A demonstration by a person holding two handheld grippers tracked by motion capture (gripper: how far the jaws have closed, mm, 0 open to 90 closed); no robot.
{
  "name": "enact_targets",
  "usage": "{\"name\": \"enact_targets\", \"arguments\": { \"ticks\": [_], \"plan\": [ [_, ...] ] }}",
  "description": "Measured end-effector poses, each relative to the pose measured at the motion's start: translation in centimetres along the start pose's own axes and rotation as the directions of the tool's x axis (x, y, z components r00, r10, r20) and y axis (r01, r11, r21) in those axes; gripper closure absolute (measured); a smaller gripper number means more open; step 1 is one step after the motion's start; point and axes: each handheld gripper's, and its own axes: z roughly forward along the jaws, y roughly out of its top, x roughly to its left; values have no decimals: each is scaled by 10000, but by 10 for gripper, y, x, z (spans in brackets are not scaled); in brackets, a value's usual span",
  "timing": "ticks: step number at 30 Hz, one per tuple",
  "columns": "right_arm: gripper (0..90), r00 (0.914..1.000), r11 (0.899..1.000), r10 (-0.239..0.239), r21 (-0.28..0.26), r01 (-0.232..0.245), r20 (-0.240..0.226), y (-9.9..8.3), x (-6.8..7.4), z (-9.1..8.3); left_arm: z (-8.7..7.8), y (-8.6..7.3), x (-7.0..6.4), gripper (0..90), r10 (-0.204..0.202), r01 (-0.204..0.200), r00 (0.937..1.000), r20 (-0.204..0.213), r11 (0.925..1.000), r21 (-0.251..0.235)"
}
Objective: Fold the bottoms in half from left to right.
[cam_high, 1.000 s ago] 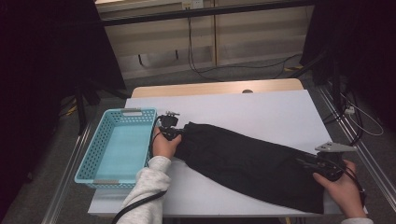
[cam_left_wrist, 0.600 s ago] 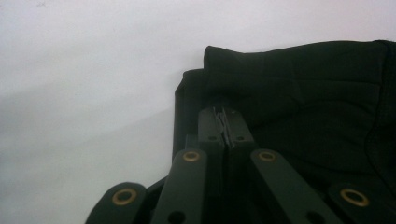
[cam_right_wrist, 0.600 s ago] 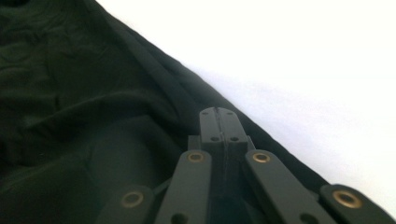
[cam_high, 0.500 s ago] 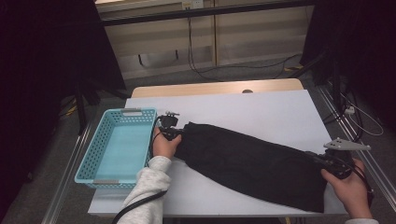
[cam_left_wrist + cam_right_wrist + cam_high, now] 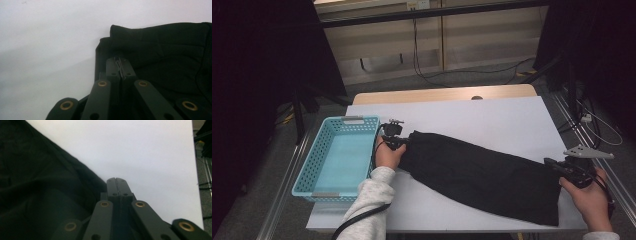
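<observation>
A long black garment [image 5: 482, 175] lies spread across the white table [image 5: 472, 117], running from centre left to the near right corner. My left gripper [image 5: 404, 141] is at its left end. In the left gripper view the jaws [image 5: 120, 60] are shut over that folded end of the garment [image 5: 162, 47], which appears pinched. My right gripper [image 5: 551, 163] is at the garment's upper right corner. In the right gripper view its jaws [image 5: 116, 180] are shut at the garment's edge [image 5: 37, 182], with bare table beyond.
A light blue plastic basket [image 5: 309, 155] stands empty at the table's left edge, just left of my left hand. Bare white table stretches behind the garment. Cables [image 5: 597, 125] and dark frames lie on the floor to the right.
My right gripper swung out to the right and came back a little farther from me. The garment's right end was drawn out flatter. The left gripper stayed put.
</observation>
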Motion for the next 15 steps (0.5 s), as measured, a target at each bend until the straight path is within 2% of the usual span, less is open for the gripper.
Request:
{"name": "enact_targets", "arguments": {
  "ticks": [1,4,6,9,12,15],
  "plan": [
    [849,9999,9998,-26,183,28,-120,-1,1,1,0,0,0,877,-14,14,10000,-29,10000,-57],
    [786,9998,9988,-191,453,194,-67,-4,3,0,0,-1,0,876,-42,43,10000,14,9999,-101],
    [737,9999,9985,-102,540,105,-62,-7,3,0,0,-1,1,876,-47,48,10000,21,9999,-115],
    [719,9994,9989,99,459,-115,337,-9,0,-3,0,-2,0,875,-9,10,10000,5,9999,-141],
    [707,9992,9993,201,321,-212,349,-8,-2,-6,0,-2,1,875,-3,3,10000,28,9999,-132],
    [707,9993,9987,174,464,-189,333,-11,-4,-6,0,-2,1,874,-4,4,10000,23,9999,-127]
  ]
}}
